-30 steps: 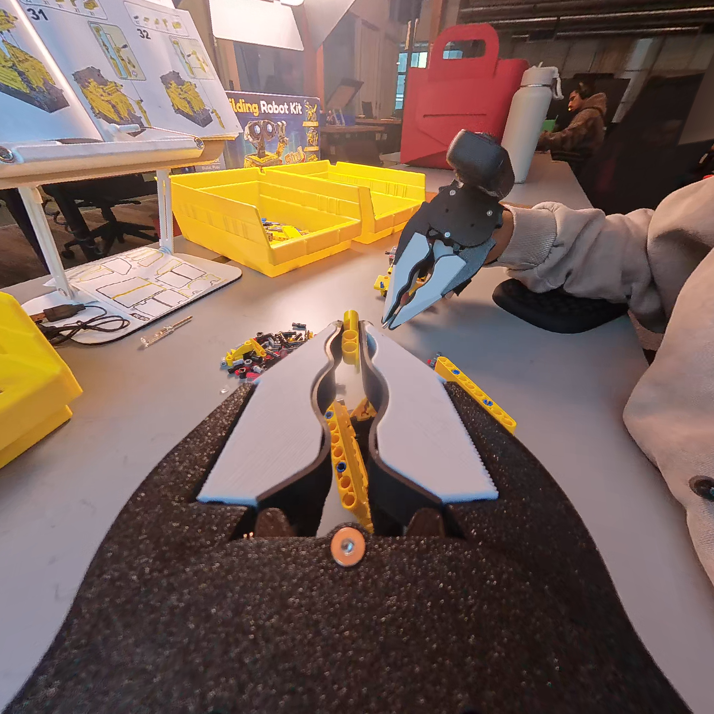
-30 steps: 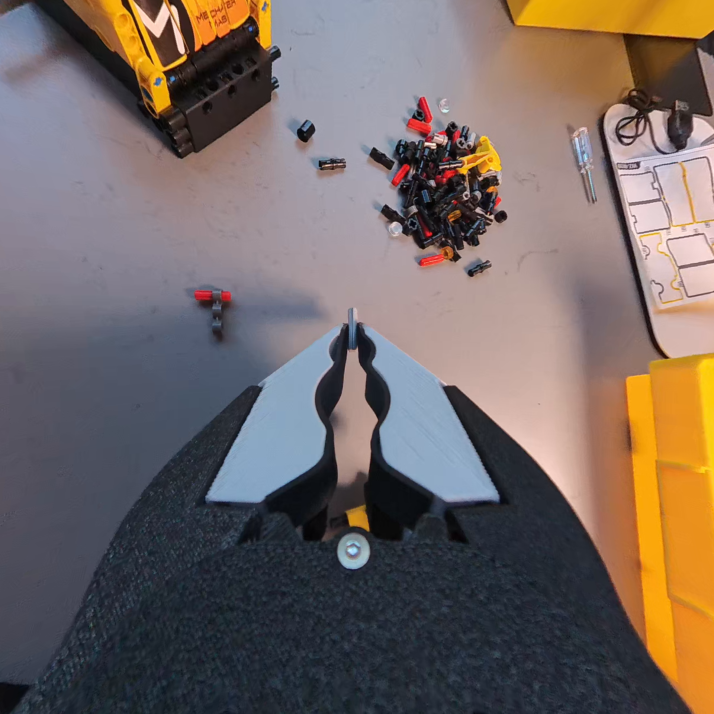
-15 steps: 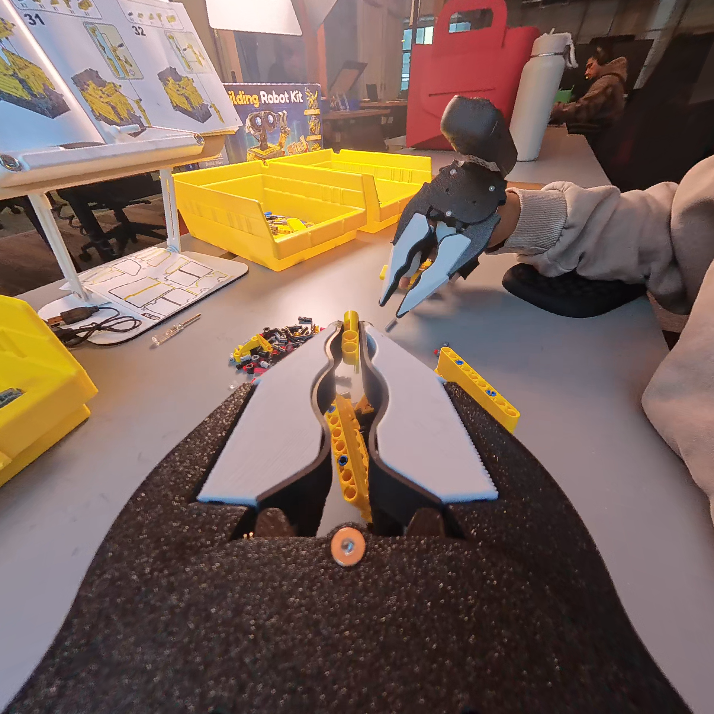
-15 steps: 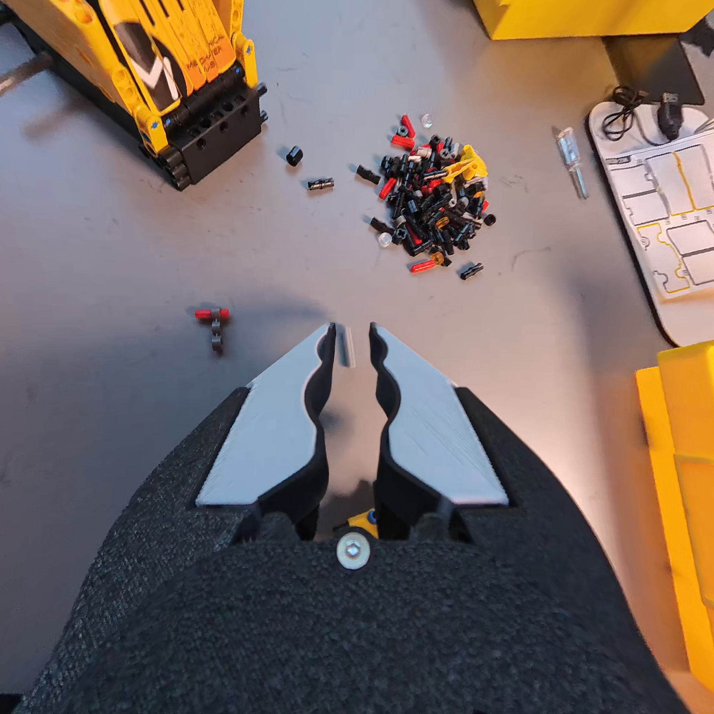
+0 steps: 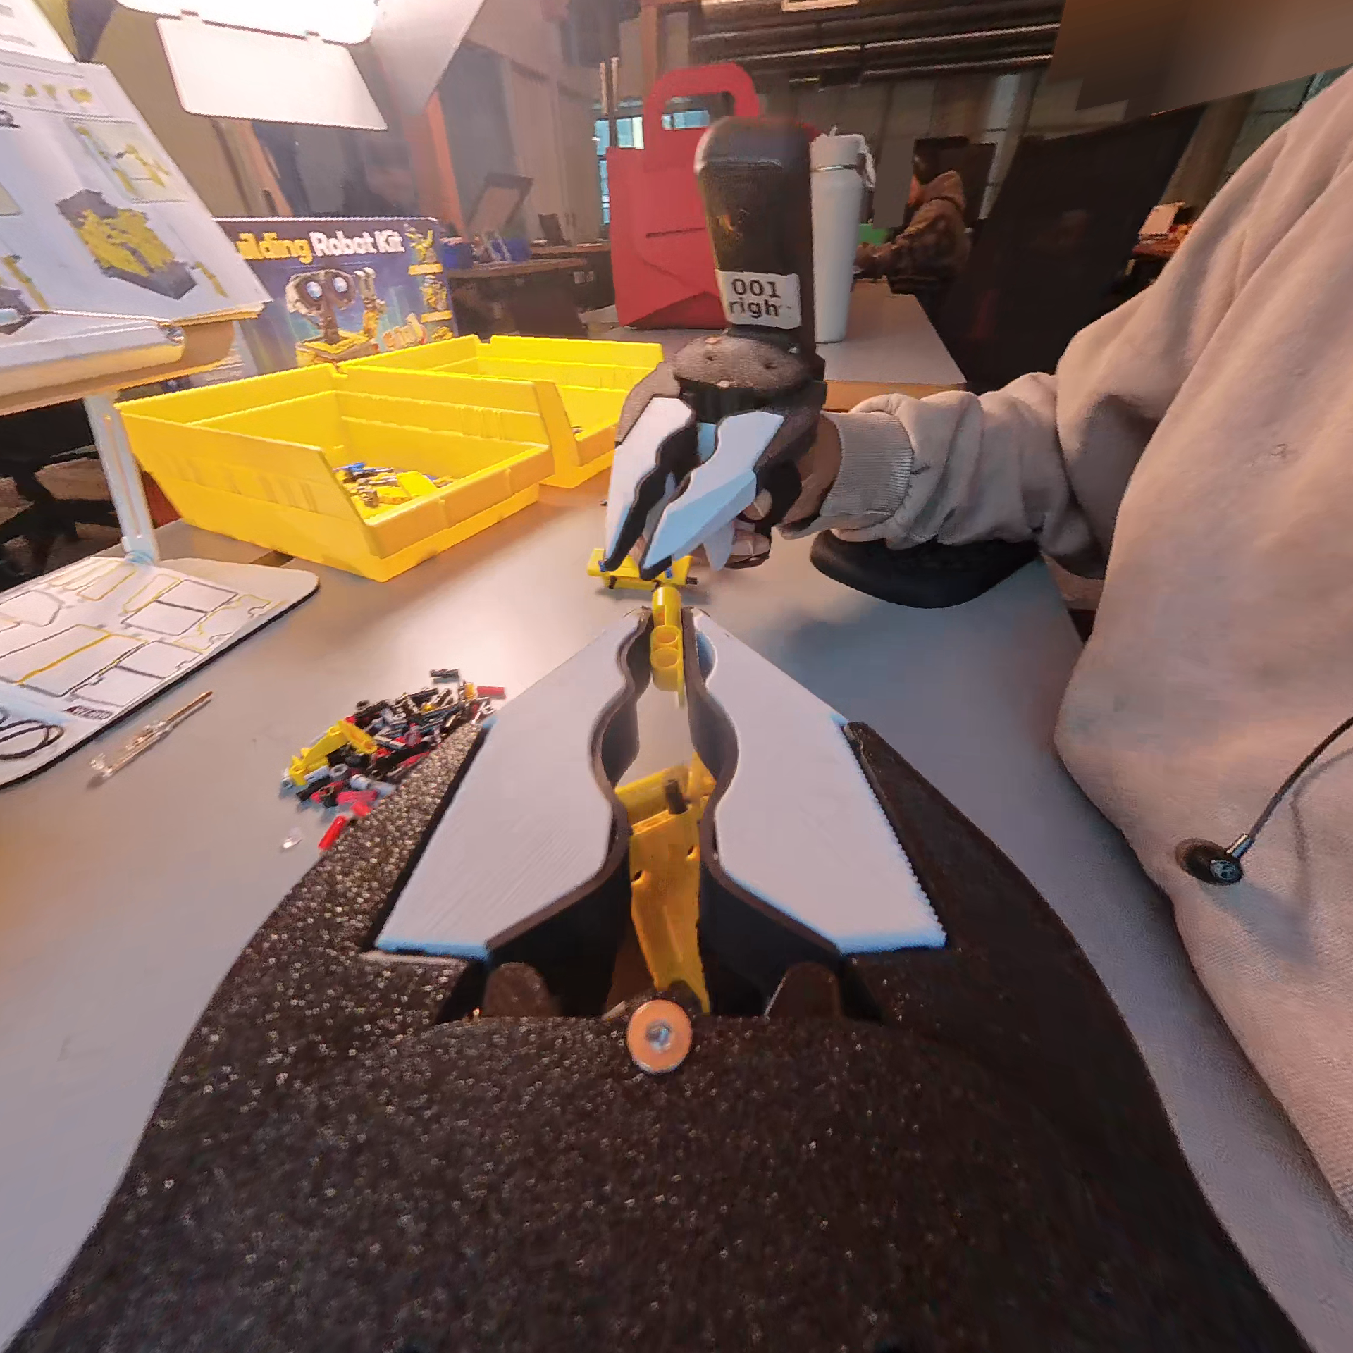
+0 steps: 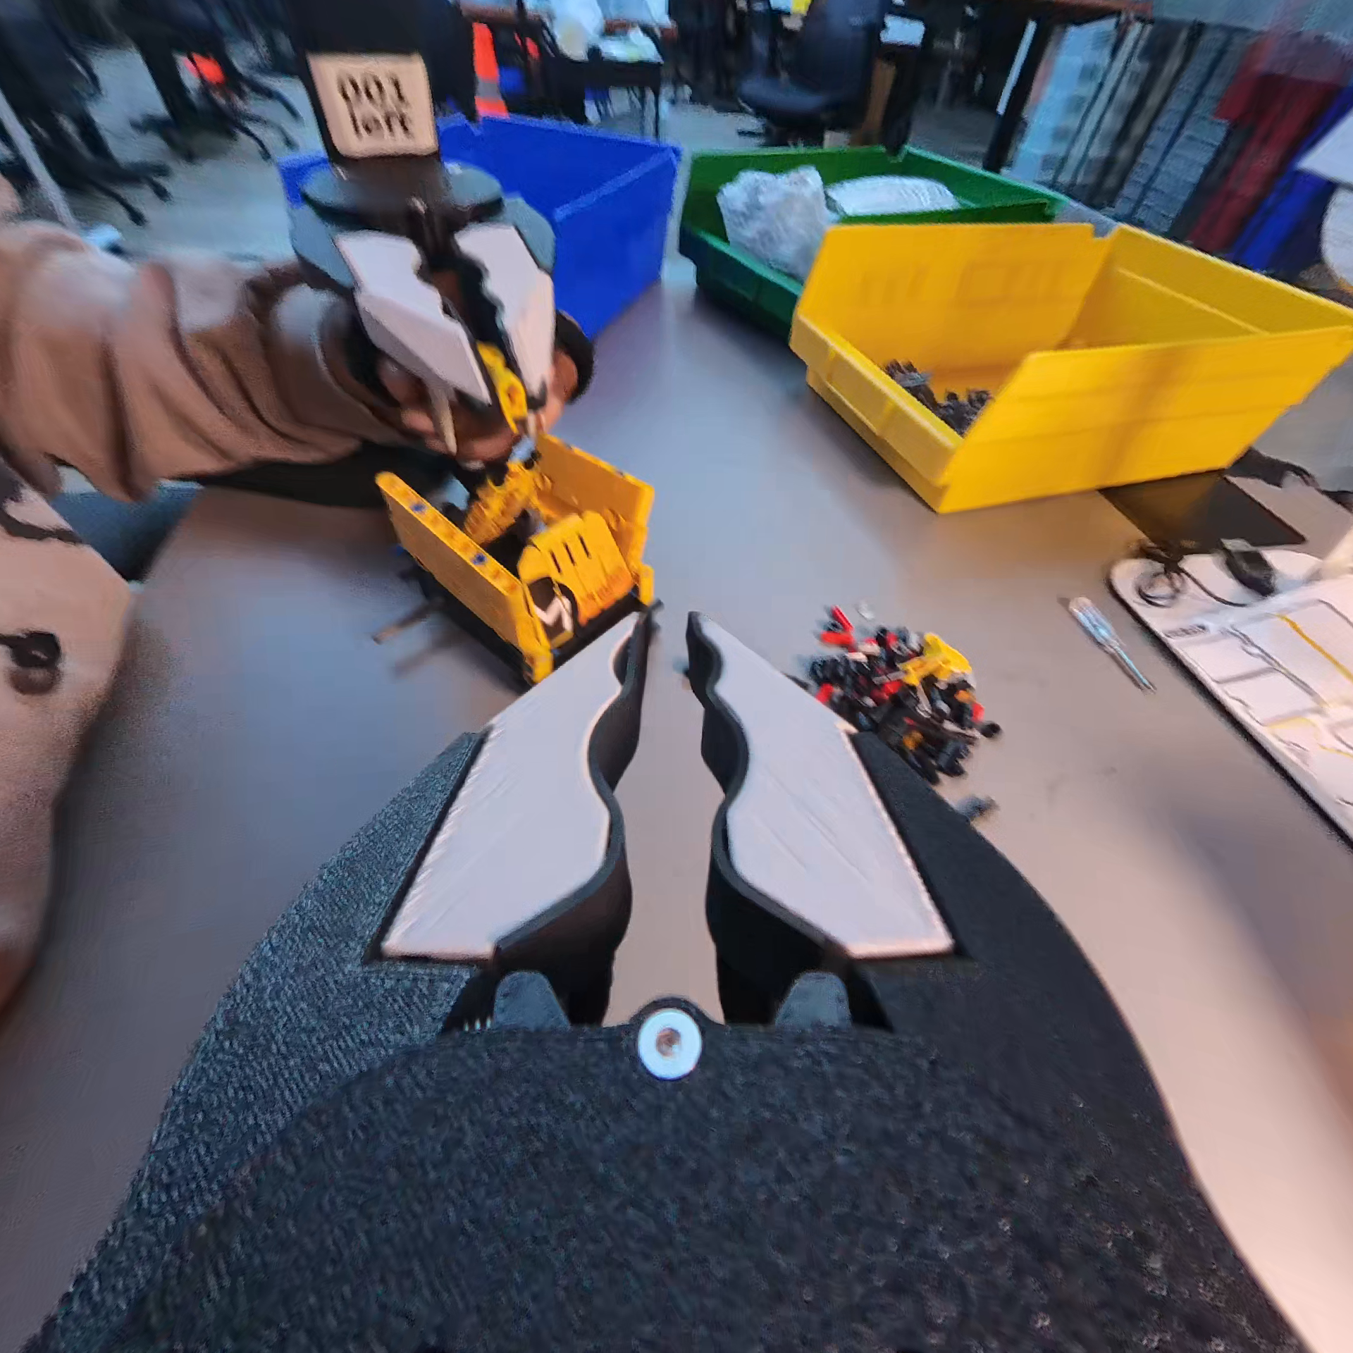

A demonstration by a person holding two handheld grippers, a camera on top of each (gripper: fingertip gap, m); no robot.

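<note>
My left gripper (image 5: 666,630) is shut on a yellow holed beam (image 5: 665,648), which runs back between the fingers. In the right wrist view the left gripper (image 6: 505,399) hangs tips-down over a yellow and black brick vehicle model (image 6: 542,556), with the beam (image 6: 505,381) reaching to the model's top. My right gripper (image 6: 668,626) is slightly open and empty, with its tips just right of the model's front. In the left wrist view the right gripper (image 5: 630,567) points down at the table, just beyond the left gripper's tips. A yellow part (image 5: 677,567) shows behind it.
A heap of small black, red and yellow pieces (image 6: 900,688) lies right of the right gripper, and also shows in the left wrist view (image 5: 388,739). A screwdriver (image 6: 1109,644) and a white stand base (image 6: 1281,673) lie further right. Yellow (image 6: 1061,366), blue (image 6: 586,190) and green (image 6: 842,190) bins stand behind. Left tips to right tips: about 8 centimetres. The screwdriver (image 6: 1109,644) is about 25 centimetres from my right fingertips. Seen from the left wrist view (image 5: 164,724) as well.
My right gripper opened and let go of a thin grey pin, then swung up to face the model. My left gripper moved over the model with the yellow beam still in it.
</note>
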